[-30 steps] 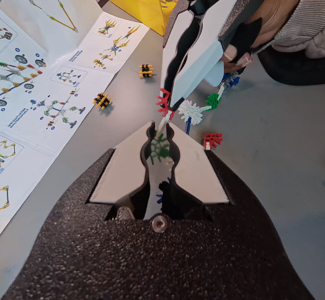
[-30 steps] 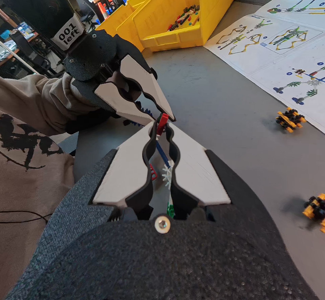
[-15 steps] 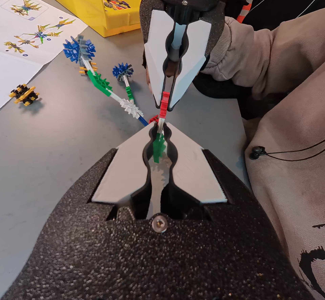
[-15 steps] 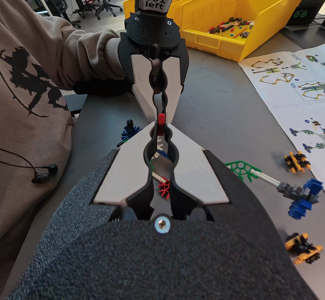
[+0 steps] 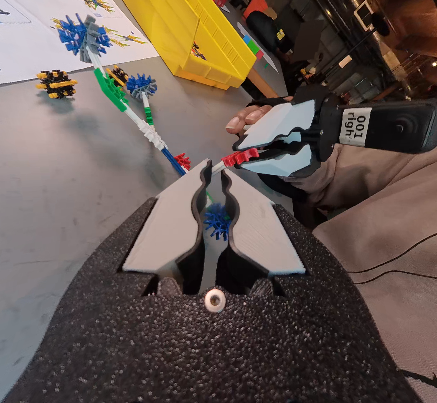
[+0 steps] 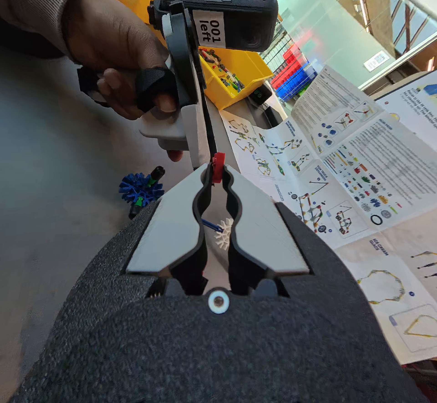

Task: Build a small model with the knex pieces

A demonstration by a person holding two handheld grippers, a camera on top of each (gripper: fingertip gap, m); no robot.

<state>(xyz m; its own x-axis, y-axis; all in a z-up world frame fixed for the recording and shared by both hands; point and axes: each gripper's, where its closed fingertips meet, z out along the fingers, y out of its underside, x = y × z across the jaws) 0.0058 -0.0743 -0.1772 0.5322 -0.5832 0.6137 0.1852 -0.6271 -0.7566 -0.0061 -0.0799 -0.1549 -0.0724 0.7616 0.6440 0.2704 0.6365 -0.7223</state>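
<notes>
Red connector [image 5: 240,157] clamped flat between right gripper [image 5: 236,155] tips, white rod [image 5: 216,169] running from it into closed left gripper [image 5: 214,167] tips, long axis slanting across grey table [image 5: 71,179], right gripper lying sideways beside yellow bin [image 5: 201,44], swung round from the earlier head-on pose, toy chain [image 5: 132,112] trailing away toward the bin.

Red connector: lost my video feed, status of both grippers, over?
Right gripper shut on red connector. Left gripper shut on white rod plugged into it, toy chain trailing over grey table. Nothing between them.
</notes>
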